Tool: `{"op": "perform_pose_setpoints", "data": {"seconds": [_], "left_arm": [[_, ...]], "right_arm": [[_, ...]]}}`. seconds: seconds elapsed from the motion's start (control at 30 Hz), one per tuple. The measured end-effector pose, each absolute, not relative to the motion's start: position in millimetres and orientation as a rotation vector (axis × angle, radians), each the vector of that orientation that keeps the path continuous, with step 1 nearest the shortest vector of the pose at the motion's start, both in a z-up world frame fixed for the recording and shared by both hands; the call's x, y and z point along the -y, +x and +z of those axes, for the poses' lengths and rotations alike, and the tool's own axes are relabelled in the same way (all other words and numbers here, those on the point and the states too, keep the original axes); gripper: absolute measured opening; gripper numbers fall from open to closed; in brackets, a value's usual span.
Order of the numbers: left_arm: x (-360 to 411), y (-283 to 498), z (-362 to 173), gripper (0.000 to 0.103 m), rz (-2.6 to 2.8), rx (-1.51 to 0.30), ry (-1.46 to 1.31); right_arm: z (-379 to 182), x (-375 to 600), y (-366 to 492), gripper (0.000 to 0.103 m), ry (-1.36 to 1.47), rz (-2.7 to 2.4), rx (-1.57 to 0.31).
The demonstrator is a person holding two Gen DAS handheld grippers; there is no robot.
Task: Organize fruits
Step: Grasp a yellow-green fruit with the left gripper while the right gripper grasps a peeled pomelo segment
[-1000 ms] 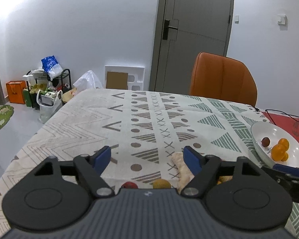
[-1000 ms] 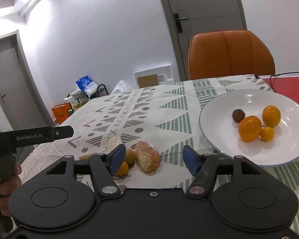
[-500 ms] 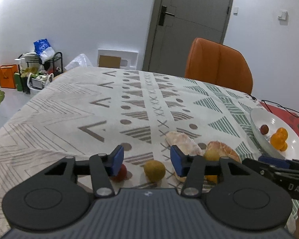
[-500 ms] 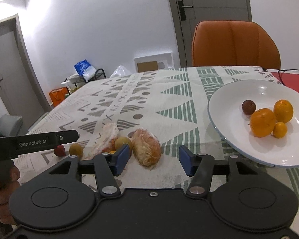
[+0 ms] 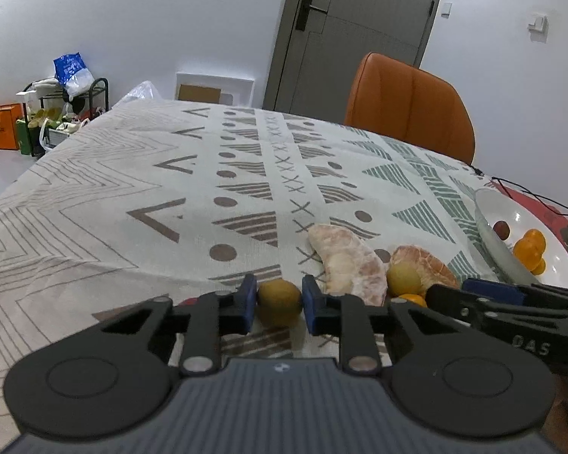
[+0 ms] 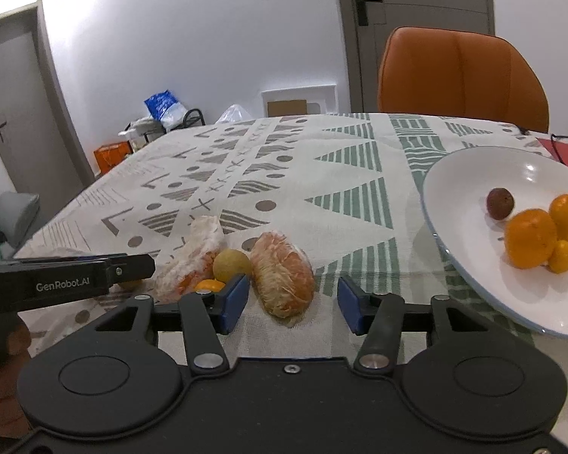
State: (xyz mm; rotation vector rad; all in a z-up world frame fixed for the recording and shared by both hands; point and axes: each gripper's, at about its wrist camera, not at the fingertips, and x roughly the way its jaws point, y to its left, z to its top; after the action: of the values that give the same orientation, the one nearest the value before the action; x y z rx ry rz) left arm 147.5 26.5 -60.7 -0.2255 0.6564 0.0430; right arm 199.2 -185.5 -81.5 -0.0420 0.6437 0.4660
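My left gripper (image 5: 276, 304) has its blue pads closed against both sides of a small yellow-green round fruit (image 5: 279, 300) that rests on the tablecloth. Beside it lie a pale peeled citrus piece (image 5: 348, 261), a second yellow-green fruit (image 5: 403, 279) and an orange peeled citrus piece (image 5: 424, 265). My right gripper (image 6: 293, 302) is open, its fingers on either side of the orange peeled citrus piece (image 6: 284, 270), not touching it. A white plate (image 6: 458, 174) at the right holds several oranges (image 6: 530, 238) and a dark round fruit (image 6: 500, 203).
A patterned tablecloth (image 5: 170, 196) covers the table. An orange chair (image 6: 462, 75) stands at the far side. A black cable (image 5: 530, 196) lies on a red mat beyond the plate. A small orange fruit (image 6: 208, 285) sits behind my right gripper's left finger.
My left gripper moved forward and down and closed its jaws onto the yellow-green fruit. My right gripper came closer to the orange peeled citrus piece and stays open.
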Motion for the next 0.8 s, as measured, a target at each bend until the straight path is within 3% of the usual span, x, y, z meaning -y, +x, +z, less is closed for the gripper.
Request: {"op": "perform_pose_setpoints", "data": {"seconds": [0.2, 0.43, 0.5, 0.8], "left_arm": [[-31, 149, -59, 0.024, 0.042, -0.651, -0.245], [-30, 150, -59, 0.024, 0.044, -0.651, -0.241], [-28, 151, -60, 0.024, 0.046, -0.651, -0.234], [-21, 149, -51, 0.024, 0.041, -0.628, -0.229]], "right_arm": [[-84, 177, 203, 0.042, -0.078, 0.472, -0.634], [-84, 174, 204, 0.042, -0.085, 0.472, -0.621], [-85, 175, 203, 0.035, -0.08, 0.481, -0.615], [-77, 188, 198, 0.019, -0.039, 0.493, -0.605]]}}
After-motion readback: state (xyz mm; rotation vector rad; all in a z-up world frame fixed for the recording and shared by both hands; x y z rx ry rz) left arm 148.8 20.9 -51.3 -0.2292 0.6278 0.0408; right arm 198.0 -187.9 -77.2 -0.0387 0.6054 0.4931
